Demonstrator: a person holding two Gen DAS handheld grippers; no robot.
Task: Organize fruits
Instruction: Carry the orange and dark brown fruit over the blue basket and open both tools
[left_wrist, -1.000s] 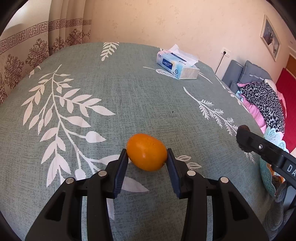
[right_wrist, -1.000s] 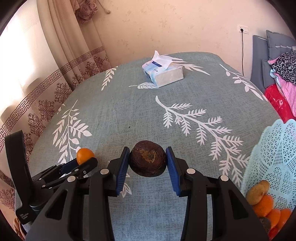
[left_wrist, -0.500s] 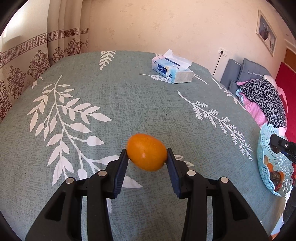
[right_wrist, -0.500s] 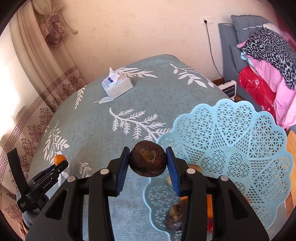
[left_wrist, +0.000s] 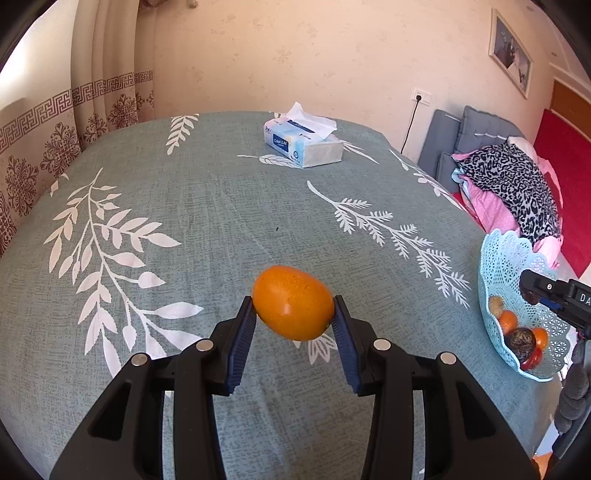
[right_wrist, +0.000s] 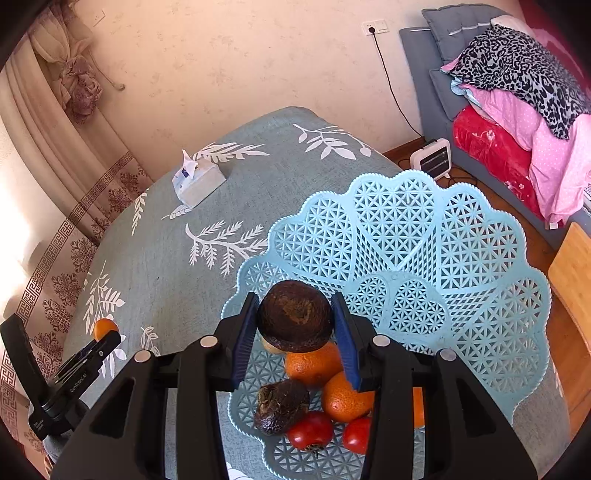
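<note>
My left gripper (left_wrist: 293, 317) is shut on an orange fruit (left_wrist: 293, 307) and holds it above the green leaf-print tablecloth (left_wrist: 207, 221). My right gripper (right_wrist: 295, 325) is shut on a dark brown fruit (right_wrist: 294, 315) and holds it over the light-blue lattice basket (right_wrist: 424, 266). The basket holds oranges (right_wrist: 314, 363), red fruits (right_wrist: 311, 430) and another dark brown fruit (right_wrist: 281, 406). In the left wrist view the basket (left_wrist: 502, 266) stands at the table's right edge with the right gripper (left_wrist: 535, 291) above it. The left gripper (right_wrist: 99, 341) shows at the lower left of the right wrist view.
A tissue box (left_wrist: 303, 142) stands at the far side of the table. Patterned curtains (left_wrist: 55, 136) hang on the left. A sofa with piled clothes (right_wrist: 517, 92) and a small heater (right_wrist: 430, 158) are on the right beyond the table.
My right gripper has carried the dark brown fruit further over the basket and lower towards the fruit in it. My left gripper has lifted the orange fruit a little.
</note>
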